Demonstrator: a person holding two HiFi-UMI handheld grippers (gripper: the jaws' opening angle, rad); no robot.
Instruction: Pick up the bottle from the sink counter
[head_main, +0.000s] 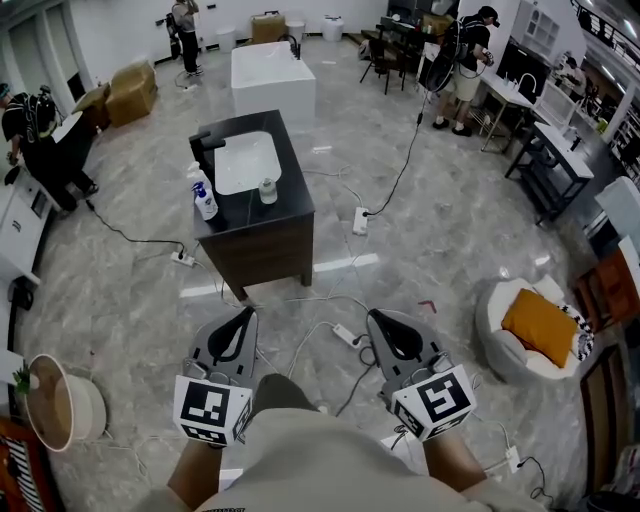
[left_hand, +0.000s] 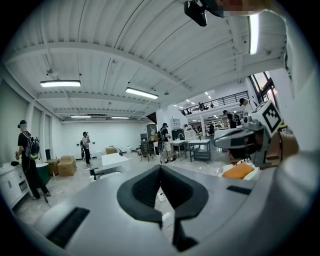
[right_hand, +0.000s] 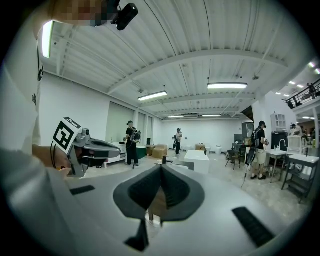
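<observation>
The room is a large hall with a glossy grey marbled floor (head_main: 450, 250), crossed by white cables with power strips (head_main: 361, 220). Standing free on it is a dark brown wooden sink cabinet (head_main: 270, 250). Its black tabletop (head_main: 285, 205) carries an inset white rectangular basin (head_main: 245, 160), with a black tap (head_main: 207, 143) at the basin's left.

A white pump bottle with a blue label (head_main: 205, 200) stands upright on the left strip of the tabletop, just beside the basin. A small clear bottle with a pale cap (head_main: 268, 190) stands upright at the basin's near right corner, apart from the first. I cannot tell which of the two the task means.

Beyond the cabinet are a white block-shaped unit (head_main: 272, 75) and brown cardboard boxes (head_main: 130, 90), and people in dark clothes stand along the walls. A round white armchair (head_main: 500, 340) with an orange cushion (head_main: 540, 325) is at the right, and a round pale tub (head_main: 60, 405) at the left. The gripper views show a white ribbed ceiling with strip lights (left_hand: 142, 93).

The left tongs (head_main: 246, 314) and the right tongs (head_main: 374, 318) are held low, close to the person's body. They are over bare floor and point toward the cabinet, well apart from both bottles. On each pair the jaws are closed tip to tip, with nothing between them and nothing touched.
</observation>
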